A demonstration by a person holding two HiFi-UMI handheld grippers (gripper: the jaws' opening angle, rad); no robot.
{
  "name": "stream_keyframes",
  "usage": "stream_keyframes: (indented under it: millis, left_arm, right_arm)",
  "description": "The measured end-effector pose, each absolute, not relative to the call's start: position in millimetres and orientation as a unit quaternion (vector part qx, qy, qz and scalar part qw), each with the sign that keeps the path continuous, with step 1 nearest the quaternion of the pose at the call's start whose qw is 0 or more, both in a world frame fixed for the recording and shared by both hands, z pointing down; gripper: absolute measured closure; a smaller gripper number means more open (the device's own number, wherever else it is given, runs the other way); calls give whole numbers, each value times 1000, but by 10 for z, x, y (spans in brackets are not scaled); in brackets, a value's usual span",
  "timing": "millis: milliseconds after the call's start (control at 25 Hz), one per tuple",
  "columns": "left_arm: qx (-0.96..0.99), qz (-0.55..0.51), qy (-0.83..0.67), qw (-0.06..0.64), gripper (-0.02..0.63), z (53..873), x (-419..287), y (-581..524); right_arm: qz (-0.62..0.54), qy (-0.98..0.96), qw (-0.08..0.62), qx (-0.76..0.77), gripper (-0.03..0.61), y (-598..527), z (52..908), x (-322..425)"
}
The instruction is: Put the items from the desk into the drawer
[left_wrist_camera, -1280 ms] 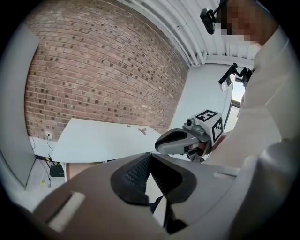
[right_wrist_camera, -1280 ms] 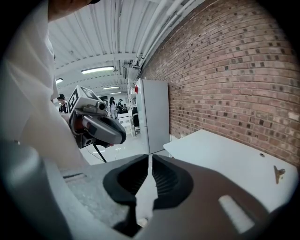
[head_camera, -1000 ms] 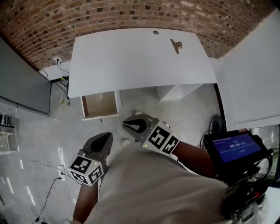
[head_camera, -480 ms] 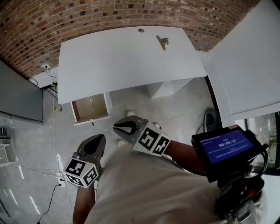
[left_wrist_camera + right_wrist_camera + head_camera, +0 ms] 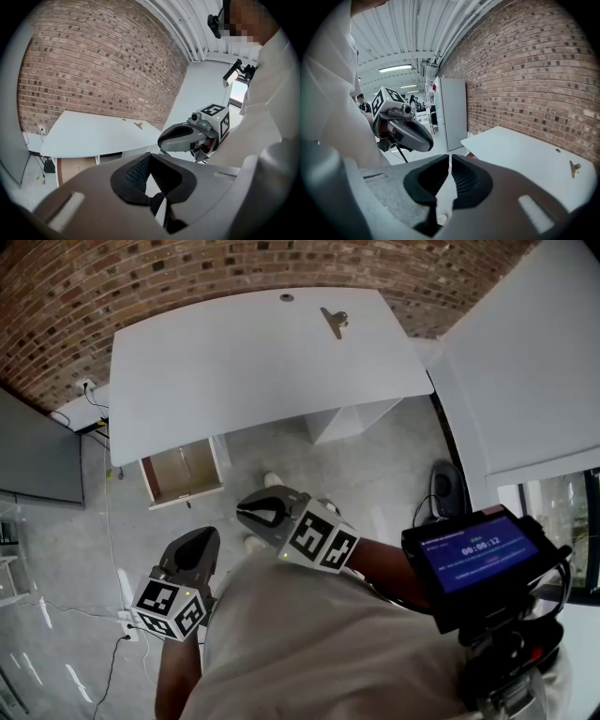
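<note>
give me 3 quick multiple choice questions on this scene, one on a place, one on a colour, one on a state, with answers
1. Where is the clip?
A. on the floor
B. on the desk, near its far edge
C. on a chair

2. What colour is the desk top?
A. black
B. green
C. white

3. What state is the drawer in?
A. open
B. shut
C. taken out and turned over

Answers:
1. B, the clip lies on the desk top close to the edge by the brick wall.
2. C, the whole top shows plain white in the head view.
3. A, the drawer sticks out below the desk's left end and its brown inside shows.
</note>
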State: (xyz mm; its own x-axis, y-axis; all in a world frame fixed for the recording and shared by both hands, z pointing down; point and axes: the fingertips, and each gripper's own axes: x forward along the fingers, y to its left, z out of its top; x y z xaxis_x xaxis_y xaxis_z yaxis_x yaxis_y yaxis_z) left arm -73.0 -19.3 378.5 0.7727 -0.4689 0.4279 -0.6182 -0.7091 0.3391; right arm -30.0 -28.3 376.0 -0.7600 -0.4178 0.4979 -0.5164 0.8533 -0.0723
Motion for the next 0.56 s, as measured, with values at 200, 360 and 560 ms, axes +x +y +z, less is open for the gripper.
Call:
stream_keyframes:
  millis: [200, 360, 560]
  left_arm:
    - [912, 163, -289, 242, 606, 3870, -681, -190]
    - [911, 166, -286, 248, 606, 3930, -679, -208]
    - [911, 160, -276, 261, 606, 4026, -644, -209]
  right_arm:
    - [110, -929, 244, 257, 558, -272, 3805, -237]
    - [116, -925, 249, 261, 558, -258, 3832, -200]
    - [115, -923, 253, 266, 558, -279, 3853, -158]
